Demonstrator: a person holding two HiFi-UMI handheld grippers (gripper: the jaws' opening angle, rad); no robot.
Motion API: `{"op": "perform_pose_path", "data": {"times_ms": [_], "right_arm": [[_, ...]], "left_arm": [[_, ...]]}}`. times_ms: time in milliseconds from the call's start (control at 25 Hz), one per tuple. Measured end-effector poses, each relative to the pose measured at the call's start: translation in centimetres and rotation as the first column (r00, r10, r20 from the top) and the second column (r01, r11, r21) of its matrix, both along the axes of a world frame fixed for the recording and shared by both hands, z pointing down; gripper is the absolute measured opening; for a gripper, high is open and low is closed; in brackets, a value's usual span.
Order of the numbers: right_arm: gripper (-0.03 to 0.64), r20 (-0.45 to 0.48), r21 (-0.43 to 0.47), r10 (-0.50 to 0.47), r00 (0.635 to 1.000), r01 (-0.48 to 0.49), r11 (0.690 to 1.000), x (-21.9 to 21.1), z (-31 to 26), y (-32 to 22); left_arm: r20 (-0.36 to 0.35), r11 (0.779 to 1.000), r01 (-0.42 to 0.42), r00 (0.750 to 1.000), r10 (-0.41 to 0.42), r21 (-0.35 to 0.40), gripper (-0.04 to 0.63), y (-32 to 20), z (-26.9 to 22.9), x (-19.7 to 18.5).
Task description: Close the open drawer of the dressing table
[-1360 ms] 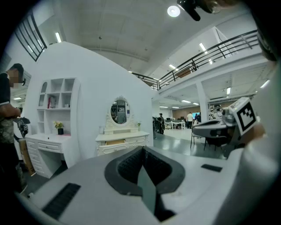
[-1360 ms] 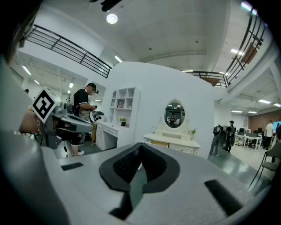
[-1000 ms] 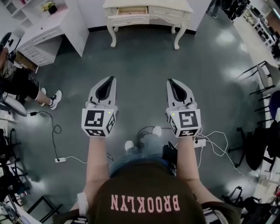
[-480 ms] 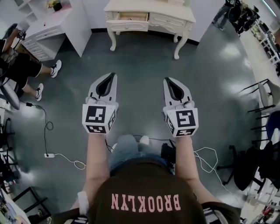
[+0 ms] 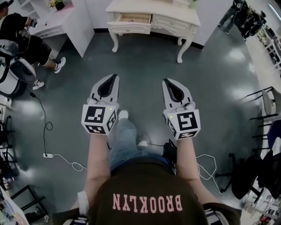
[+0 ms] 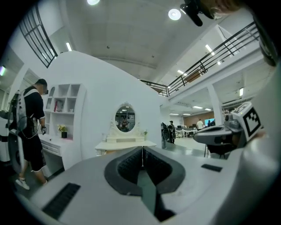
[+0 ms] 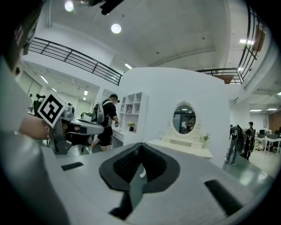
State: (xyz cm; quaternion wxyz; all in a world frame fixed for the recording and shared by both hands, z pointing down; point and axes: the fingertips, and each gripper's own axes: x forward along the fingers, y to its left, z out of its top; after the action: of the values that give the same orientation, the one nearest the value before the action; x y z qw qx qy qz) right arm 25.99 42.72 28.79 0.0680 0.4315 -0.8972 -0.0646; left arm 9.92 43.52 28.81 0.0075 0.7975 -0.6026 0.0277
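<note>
Head view, from the left: the left gripper (image 5: 114, 78) has its jaws together and holds nothing. Far ahead, the open drawer (image 5: 130, 27) sticks out of the left side of the dressing table (image 5: 175, 12), well apart from both tools. The right gripper (image 5: 166, 81) is likewise closed and empty. I would walk nearer first, then press the drawer front squarely.

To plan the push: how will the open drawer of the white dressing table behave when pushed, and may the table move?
The drawer, a rigid wooden box pulled partly out, should probably slide straight in. The dressing table stands on slim curved legs on a glossy floor, so a hard shove might shift it.
</note>
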Motion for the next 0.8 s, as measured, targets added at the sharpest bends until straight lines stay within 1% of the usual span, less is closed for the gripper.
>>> {"op": "perform_pose_path", "data": {"times_ms": [80, 200, 400, 480, 600, 680, 800], "right_arm": [[-0.008, 0.016, 0.013, 0.018, 1.0, -0.018, 1.0, -0.5, -0.1, -1.5], [-0.008, 0.022, -0.012, 0.036, 0.999, -0.035, 0.999, -1.8, 0.7, -4.1], [-0.008, 0.01, -0.056, 0.061, 0.998, -0.061, 0.997, -4.6, 1.9, -9.7], [-0.008, 0.032, -0.072, 0.077, 0.997, -0.075, 0.995, -6.1, 2.1, -12.5], [-0.008, 0.09, -0.11, 0.1, 0.991, -0.09, 0.99, -8.0, 2.4, -16.3], [-0.008, 0.11, -0.127, 0.106, 0.988, -0.092, 0.988, -8.5, 2.3, -18.1], [-0.008, 0.097, -0.136, 0.116, 0.989, -0.102, 0.985, -10.2, 2.7, -21.5]], "left_arm": [[-0.018, 1.0, 0.021, 1.0, -0.02, 0.014, 0.005, -1.3, -0.2, -1.1], [-0.061, 0.999, 0.018, 0.998, -0.016, 0.031, 0.005, -3.7, -0.1, -2.5], [-0.044, 1.0, 0.004, 0.999, -0.004, -0.014, 0.005, -9.5, 1.4, -5.0], [-0.057, 1.0, 0.0, 0.998, -0.001, -0.016, 0.005, -12.3, 1.7, -6.6], [-0.071, 1.0, -0.006, 0.997, 0.006, -0.01, 0.003, -16.3, 1.9, -8.8], [-0.073, 0.999, -0.013, 0.997, 0.011, -0.03, 0.003, -18.2, 2.1, -9.4], [-0.093, 0.995, -0.028, 0.996, 0.019, -0.091, 0.005, -21.9, 3.4, -11.1]]}}
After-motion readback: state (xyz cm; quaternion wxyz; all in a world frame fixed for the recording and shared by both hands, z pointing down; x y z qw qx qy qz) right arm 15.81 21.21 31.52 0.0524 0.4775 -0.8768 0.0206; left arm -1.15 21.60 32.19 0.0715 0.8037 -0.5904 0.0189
